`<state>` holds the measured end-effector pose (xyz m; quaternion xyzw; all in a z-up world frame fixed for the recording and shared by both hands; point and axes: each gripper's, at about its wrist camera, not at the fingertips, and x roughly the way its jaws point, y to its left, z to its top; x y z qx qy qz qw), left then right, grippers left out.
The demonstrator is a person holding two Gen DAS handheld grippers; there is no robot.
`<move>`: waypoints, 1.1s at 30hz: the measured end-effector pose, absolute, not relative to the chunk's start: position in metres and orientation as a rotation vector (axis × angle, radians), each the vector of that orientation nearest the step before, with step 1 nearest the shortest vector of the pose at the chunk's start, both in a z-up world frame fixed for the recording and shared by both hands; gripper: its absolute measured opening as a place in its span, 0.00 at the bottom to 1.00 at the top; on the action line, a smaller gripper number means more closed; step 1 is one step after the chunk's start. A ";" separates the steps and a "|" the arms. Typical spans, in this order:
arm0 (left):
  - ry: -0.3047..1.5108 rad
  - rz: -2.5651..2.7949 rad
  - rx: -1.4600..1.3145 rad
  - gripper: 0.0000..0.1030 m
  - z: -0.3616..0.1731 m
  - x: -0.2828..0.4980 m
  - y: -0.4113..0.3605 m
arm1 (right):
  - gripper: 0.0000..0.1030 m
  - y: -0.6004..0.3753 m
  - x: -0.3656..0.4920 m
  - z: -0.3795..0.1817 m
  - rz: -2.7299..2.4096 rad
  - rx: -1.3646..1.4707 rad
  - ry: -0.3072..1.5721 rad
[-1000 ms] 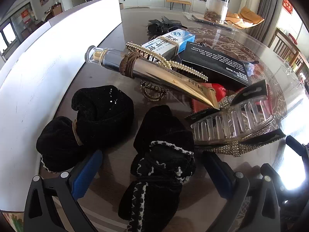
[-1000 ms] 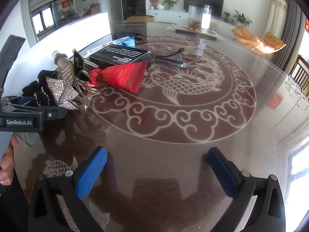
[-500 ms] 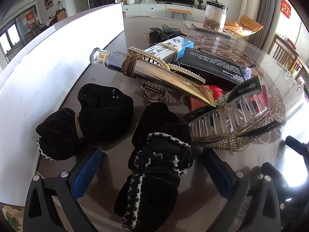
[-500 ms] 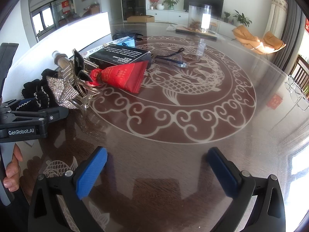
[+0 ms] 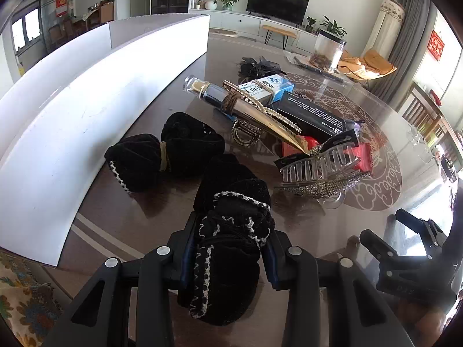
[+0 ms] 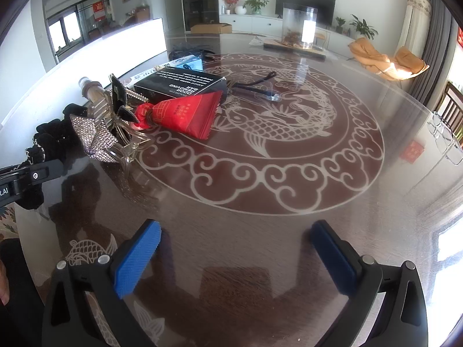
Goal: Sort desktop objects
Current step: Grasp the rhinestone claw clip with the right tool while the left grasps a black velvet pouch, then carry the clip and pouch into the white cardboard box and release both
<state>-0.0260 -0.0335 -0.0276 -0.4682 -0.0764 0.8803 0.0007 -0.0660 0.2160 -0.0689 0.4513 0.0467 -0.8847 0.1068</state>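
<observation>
I had the left hand-held gripper (image 5: 227,256) clenched on the black trimmed scrunchie (image 5: 231,225), low over the surface (image 5: 162,202) beside the second black scrunchie (image 5: 165,151). My right hand-held gripper (image 6: 234,253) hung released above bare surface.

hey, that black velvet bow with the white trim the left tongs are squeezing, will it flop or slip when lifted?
The black velvet bow bulges between the left tongs, so it is probably soft and will likely droop at its free ends. Its fuzzy fabric should resist slipping. It looks light, with little risk of damage.
</observation>
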 end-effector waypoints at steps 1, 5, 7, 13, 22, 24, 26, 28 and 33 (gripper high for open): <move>-0.255 2.772 -1.464 0.38 -0.026 -0.021 -0.038 | 1.00 0.215 -0.063 -0.067 -2.564 1.294 0.104; -0.352 2.786 -1.451 0.38 -0.024 -0.015 -0.051 | 1.00 0.186 -0.063 -0.054 -2.407 1.193 0.079; -0.387 2.774 -1.474 0.38 -0.028 -0.019 -0.053 | 1.00 0.166 -0.079 -0.053 -2.368 1.220 0.096; -0.369 2.782 -1.481 0.38 -0.031 -0.018 -0.051 | 1.00 0.127 -0.127 -0.056 -2.326 1.246 0.024; -0.350 2.779 -1.428 0.38 -0.025 -0.017 -0.048 | 0.53 0.154 -0.106 -0.038 -2.365 1.210 0.045; -0.369 2.772 -1.397 0.38 -0.020 -0.015 -0.048 | 0.52 0.167 -0.094 -0.028 -2.373 1.200 0.081; -0.365 2.775 -1.368 0.38 -0.013 -0.011 -0.049 | 0.52 0.182 -0.088 -0.018 -2.382 1.196 0.080; -0.351 2.773 -1.356 0.38 -0.008 -0.009 -0.048 | 0.52 0.192 -0.086 -0.010 -2.392 1.202 0.085; -0.414 2.780 -1.278 0.38 0.029 -0.008 -0.070 | 0.52 0.190 -0.096 0.026 -2.382 1.153 0.025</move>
